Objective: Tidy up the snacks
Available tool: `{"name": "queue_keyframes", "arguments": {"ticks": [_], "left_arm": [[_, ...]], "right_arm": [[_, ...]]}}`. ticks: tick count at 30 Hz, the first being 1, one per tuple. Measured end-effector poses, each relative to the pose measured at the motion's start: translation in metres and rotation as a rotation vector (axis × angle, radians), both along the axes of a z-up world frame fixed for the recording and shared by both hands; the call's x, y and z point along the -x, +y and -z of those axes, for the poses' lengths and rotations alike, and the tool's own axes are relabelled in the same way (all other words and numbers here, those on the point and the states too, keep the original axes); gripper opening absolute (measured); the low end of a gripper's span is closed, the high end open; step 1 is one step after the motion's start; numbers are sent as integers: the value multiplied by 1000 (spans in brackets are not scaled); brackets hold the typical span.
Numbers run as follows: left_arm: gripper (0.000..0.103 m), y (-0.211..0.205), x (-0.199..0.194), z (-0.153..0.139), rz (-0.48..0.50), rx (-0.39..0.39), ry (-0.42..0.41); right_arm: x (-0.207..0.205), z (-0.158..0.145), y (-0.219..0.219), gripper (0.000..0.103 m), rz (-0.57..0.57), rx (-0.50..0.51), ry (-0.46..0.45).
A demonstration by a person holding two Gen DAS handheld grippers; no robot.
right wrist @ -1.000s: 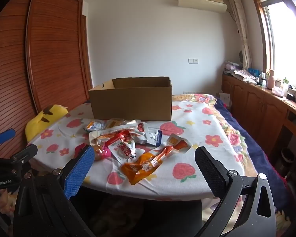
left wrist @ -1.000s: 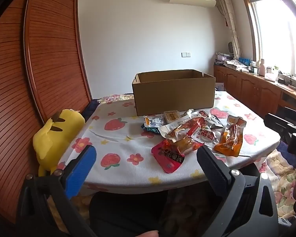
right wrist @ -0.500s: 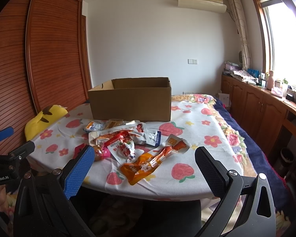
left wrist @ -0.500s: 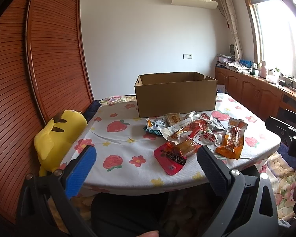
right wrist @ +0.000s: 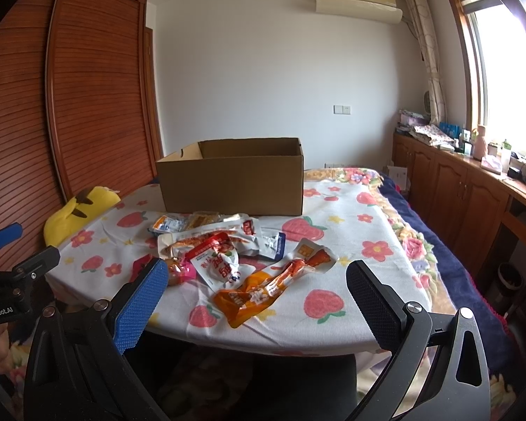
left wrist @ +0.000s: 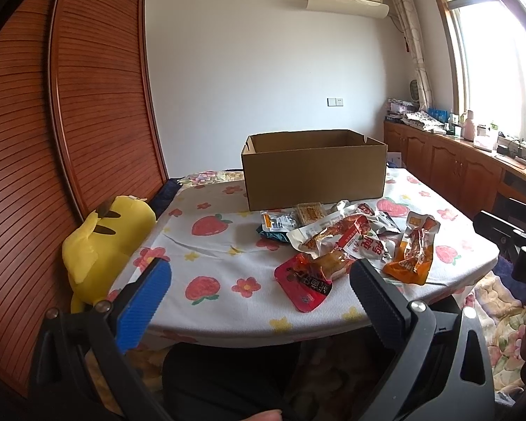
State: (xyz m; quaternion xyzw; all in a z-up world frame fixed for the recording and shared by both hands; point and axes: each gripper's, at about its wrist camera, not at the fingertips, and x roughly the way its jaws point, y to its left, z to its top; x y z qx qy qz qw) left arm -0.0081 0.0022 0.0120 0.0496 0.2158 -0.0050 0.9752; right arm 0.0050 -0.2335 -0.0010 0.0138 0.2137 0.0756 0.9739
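Several snack packets lie in a loose pile on the flowered tablecloth in front of an open cardboard box (left wrist: pixel 314 170), which also shows in the right wrist view (right wrist: pixel 233 182). Nearest are a red packet (left wrist: pixel 307 282) and an orange packet (left wrist: pixel 412 251), seen in the right wrist view too (right wrist: pixel 263 289), beside a white-and-red packet (right wrist: pixel 217 263). My left gripper (left wrist: pixel 259 273) is open and empty, short of the table's near edge. My right gripper (right wrist: pixel 256 275) is open and empty, also short of the edge.
A yellow plush toy (left wrist: pixel 103 242) sits at the table's left edge against a wooden sliding wardrobe (left wrist: pixel 70 133). Wooden cabinets (right wrist: pixel 463 193) with clutter run under the window at right. A flowered bed cover (right wrist: pixel 417 242) lies right of the table.
Both grippers have risen and tilted slightly, so the table and box sit a little lower and closer in view. Jaws stay open; no snack has moved.
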Motion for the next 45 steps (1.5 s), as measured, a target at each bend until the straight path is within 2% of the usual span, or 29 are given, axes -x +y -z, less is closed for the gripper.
{"name": "queue_keyframes", "arguments": {"ticks": [29,38,45], "left_arm": [[103,-4,3,0,1,-4,0],[103,-6,-2,4,7,-7,20],[103,-12,-20,19,31,-7,63]], "right_arm": [[0,1,-3,103,2,1,0],[2,2,-6,103,2,-7,14],[-7,11,-8,103,-1,-1,46]]}}
